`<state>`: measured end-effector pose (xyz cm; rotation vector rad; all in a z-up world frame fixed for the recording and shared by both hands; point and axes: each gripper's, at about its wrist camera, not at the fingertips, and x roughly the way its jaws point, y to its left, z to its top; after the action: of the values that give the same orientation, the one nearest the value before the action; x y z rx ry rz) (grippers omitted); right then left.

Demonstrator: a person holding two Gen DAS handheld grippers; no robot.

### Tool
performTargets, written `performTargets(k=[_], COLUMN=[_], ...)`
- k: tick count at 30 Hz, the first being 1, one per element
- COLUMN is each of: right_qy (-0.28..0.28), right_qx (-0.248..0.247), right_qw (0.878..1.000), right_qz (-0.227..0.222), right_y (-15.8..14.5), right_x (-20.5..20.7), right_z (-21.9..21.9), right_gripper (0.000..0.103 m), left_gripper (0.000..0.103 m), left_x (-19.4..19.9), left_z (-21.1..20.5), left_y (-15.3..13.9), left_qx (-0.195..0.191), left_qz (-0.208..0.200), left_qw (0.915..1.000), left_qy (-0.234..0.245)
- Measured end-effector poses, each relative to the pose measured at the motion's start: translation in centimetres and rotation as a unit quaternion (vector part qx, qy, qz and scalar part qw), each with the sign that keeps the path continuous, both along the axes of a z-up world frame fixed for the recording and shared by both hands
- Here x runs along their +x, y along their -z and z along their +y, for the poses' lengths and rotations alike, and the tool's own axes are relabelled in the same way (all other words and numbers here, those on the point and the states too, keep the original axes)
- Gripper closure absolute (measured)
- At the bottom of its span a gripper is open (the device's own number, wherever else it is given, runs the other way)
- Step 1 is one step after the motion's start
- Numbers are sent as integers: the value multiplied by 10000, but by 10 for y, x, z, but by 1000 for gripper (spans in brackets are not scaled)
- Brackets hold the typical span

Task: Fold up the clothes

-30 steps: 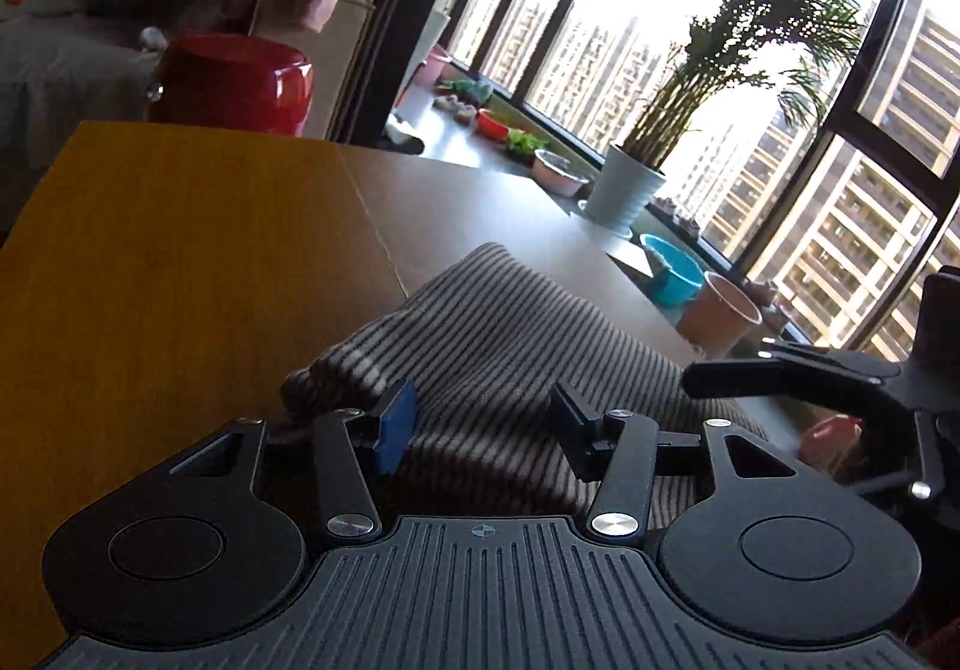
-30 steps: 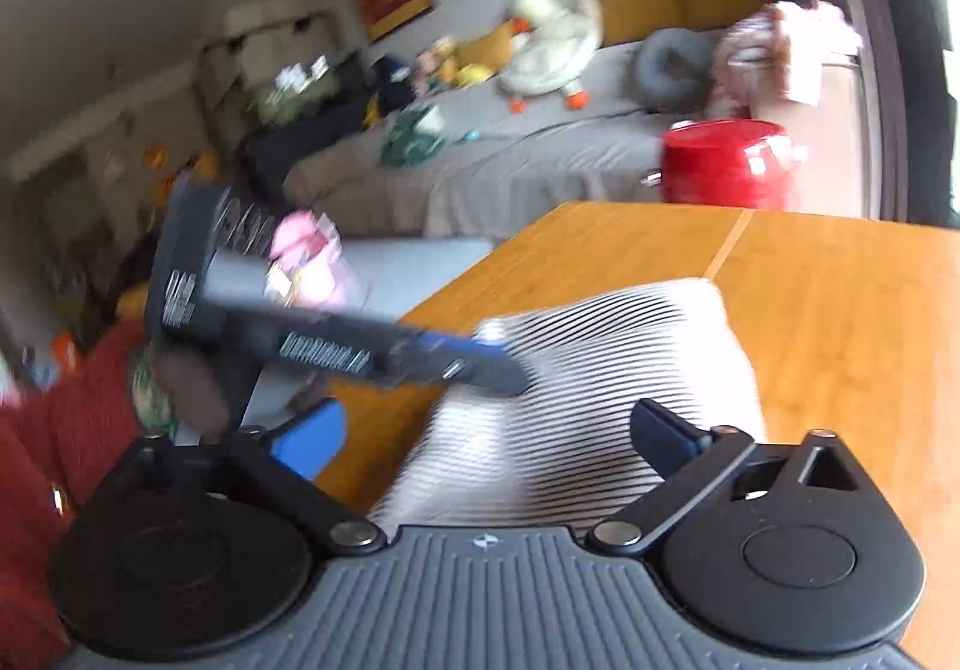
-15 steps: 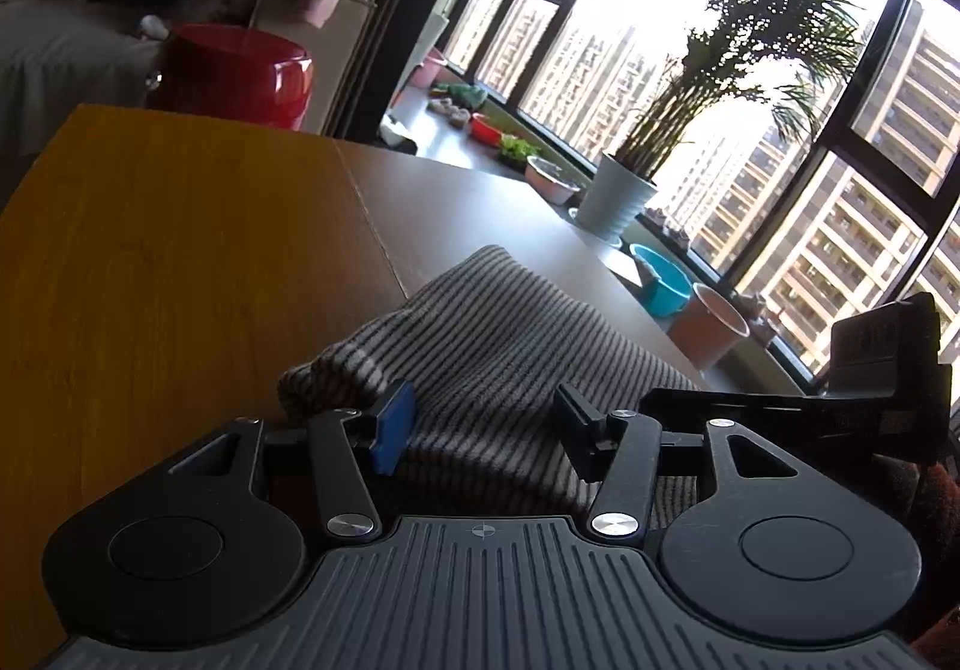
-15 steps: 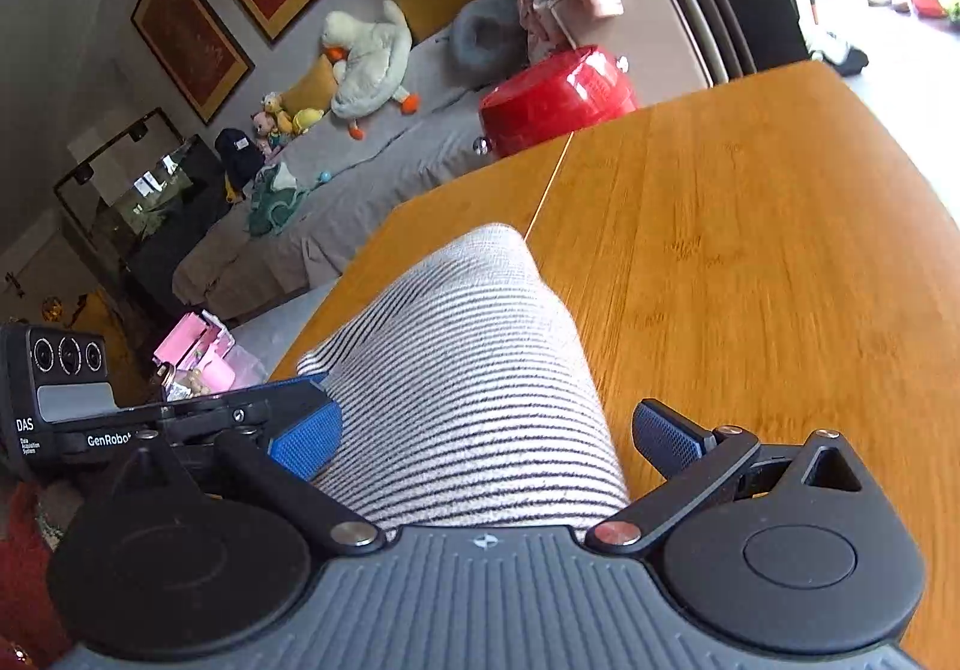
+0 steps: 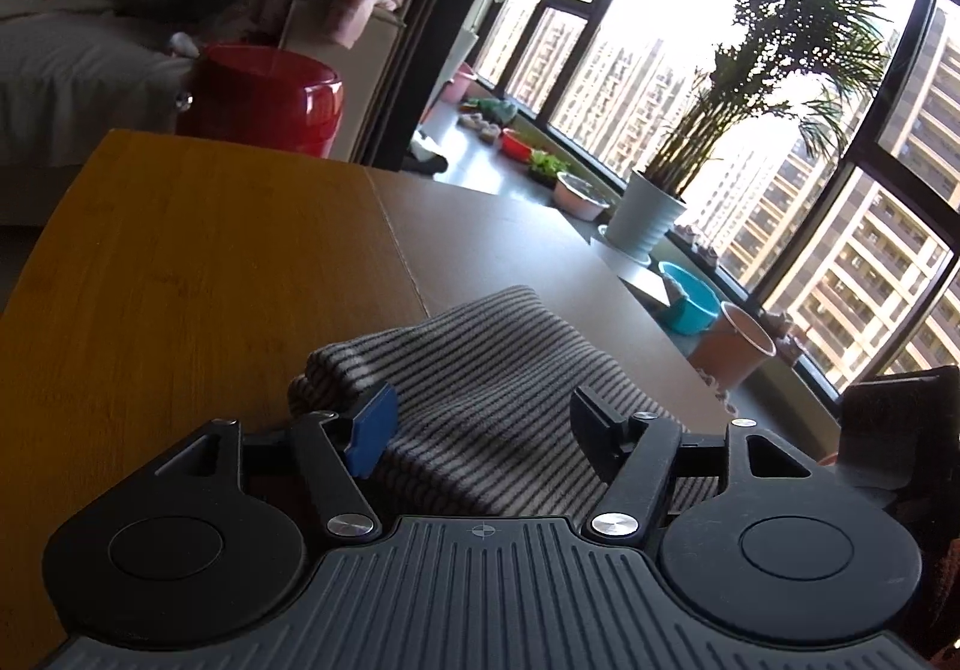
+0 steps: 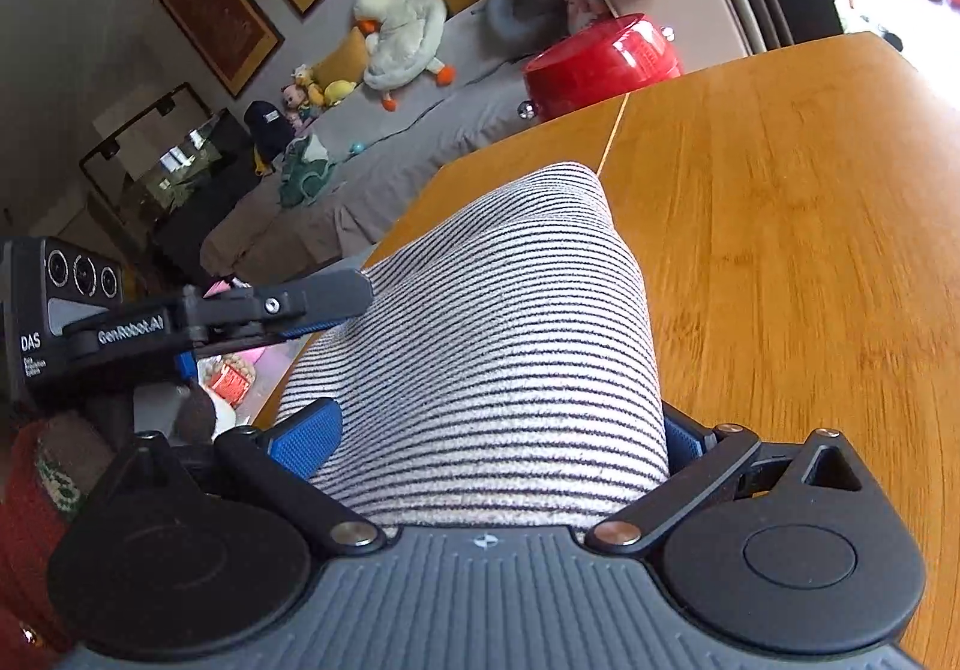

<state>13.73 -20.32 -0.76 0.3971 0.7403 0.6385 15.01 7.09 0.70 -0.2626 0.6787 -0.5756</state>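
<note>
You have one striped garment [image 6: 492, 334] on one surface [image 6: 780, 226], two tongs [image 5: 480, 418] [image 6: 480, 436], one red stool [image 6: 600, 64], three framed pictures [image 6: 216, 10] and one potted palm [image 5: 648, 220].

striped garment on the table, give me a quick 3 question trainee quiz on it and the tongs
1. True or false: the striped garment lies spread flat in a single layer on the wooden table.
2. Multiple choice: in the right wrist view, how do the right tongs stand? A) shut on nothing B) open, one finger on each side of the garment C) out of view
3. Fill in: in the left wrist view, the left tongs are ____, with the garment lying between the fingers.

Key: 1 false, it is bunched in folded layers. 2 B. 3 open.
</note>
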Motion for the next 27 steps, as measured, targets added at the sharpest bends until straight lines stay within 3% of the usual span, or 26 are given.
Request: performTargets(k=[7,11,16,17,19,24,27], right_qy=[-156,-132,8,48,83,334,191], right_qx=[-51,-135,-657,-751,-748,-365,-33], right_qw=[9997,9996,9947,9928,9918,9975,9996], right_qz=[-168,-209,-794,-928,-1031,-509,-190], right_y=[-1,-3,-19,-24,-30,-21,-13], right_x=[-5,-7,-17,-19,-17,11,22], right_z=[0,-2,-10,-12,-18,-29,-25], right_gripper=[0,0,1,2,14,14,14], left_gripper=[19,25,31,31,32,33,33], left_x=[-27,-29,-29,-28,-27,-27,-26], left_z=[10,10,6,6,6,8,10], left_y=[-5,12,24,24,26,31,33], left_qx=[-44,18,-71,-95,-111,-213,-286], left_qz=[283,606,727,731,736,773,821], left_qw=[9994,9980,9973,9973,9972,9968,9962], left_qy=[-195,-180,-37,-8,27,48,55])
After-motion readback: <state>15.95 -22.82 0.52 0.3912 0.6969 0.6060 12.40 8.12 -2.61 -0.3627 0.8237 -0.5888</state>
